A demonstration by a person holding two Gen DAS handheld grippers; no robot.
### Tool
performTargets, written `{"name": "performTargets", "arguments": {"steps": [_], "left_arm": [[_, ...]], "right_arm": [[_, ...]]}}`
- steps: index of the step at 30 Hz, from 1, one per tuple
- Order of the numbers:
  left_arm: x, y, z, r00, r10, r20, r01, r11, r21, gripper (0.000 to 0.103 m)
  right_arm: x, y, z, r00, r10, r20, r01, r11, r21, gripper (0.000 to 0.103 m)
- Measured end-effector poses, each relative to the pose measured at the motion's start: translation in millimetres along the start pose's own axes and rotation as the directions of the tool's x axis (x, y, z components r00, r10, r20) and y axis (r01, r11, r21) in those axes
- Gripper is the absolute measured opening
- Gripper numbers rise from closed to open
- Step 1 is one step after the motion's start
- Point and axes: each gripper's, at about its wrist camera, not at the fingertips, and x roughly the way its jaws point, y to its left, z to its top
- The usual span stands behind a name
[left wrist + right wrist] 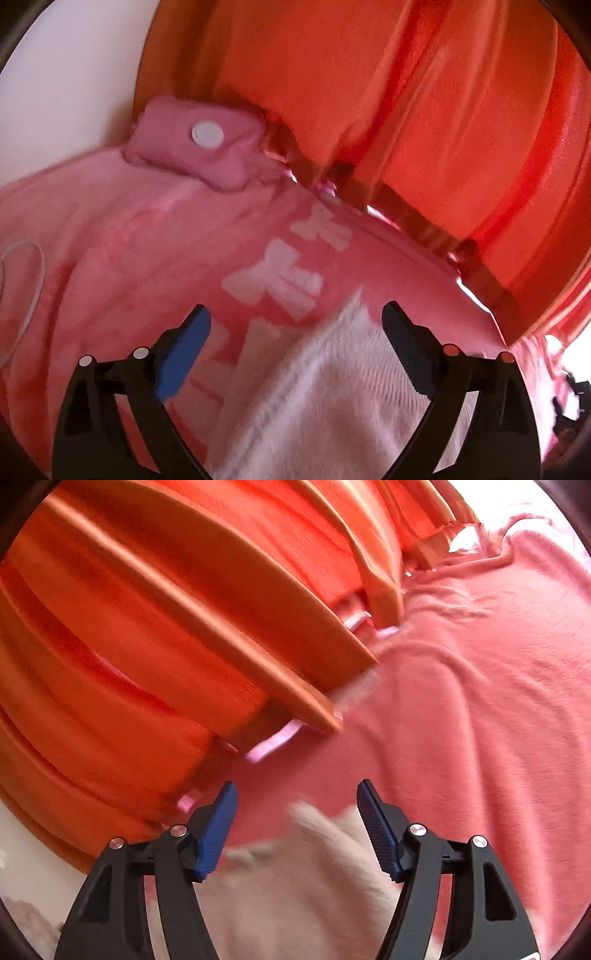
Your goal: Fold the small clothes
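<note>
A small white knitted garment [325, 391] lies on a pink fleece blanket [122, 251] with white bow shapes. My left gripper [295, 332] is open, its blue-padded fingers [184, 354] spread just above the garment's upper edge, holding nothing. In the right wrist view the same white garment [295, 878] lies under my right gripper [295, 805], which is open and empty, its fingers [218, 834] on either side of a raised corner of the cloth. The pink blanket [480, 709] spreads to the right.
An orange curtain [369, 92] hangs in folds right behind the blanket, also filling the left of the right wrist view [147, 627]. A pink cushion-like item with a white round disc [207, 134] sits at the blanket's far edge. A white cord [33, 280] lies at left.
</note>
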Motion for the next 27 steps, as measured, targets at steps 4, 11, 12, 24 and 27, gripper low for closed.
{"name": "performTargets", "arguments": {"steps": [4, 11, 12, 24, 27], "left_arm": [[-4, 7, -23, 0.979, -0.071, -0.189, 0.073, 0.997, 0.005, 0.091], [-27, 38, -80, 0.944, -0.073, -0.322, 0.056, 0.996, -0.063, 0.089], [-29, 38, -83, 0.942, -0.079, -0.327, 0.061, 0.996, -0.065, 0.086], [-78, 32, -85, 0.941, -0.052, -0.335, 0.084, 0.993, 0.082, 0.019], [-61, 35, -89, 0.920, -0.007, -0.392, 0.035, 0.997, 0.064, 0.023]], "right_arm": [[-6, -6, -27, 0.982, -0.099, -0.161, 0.085, 0.992, -0.094, 0.066], [-21, -23, -85, 0.921, -0.195, -0.337, 0.156, 0.978, -0.141, 0.066], [-21, -22, -87, 0.920, -0.200, -0.336, 0.157, 0.976, -0.150, 0.066], [-77, -2, -78, 0.931, -0.243, -0.272, 0.145, 0.931, -0.335, 0.010], [-35, -32, -92, 0.844, -0.291, -0.450, 0.175, 0.943, -0.282, 0.012]]}}
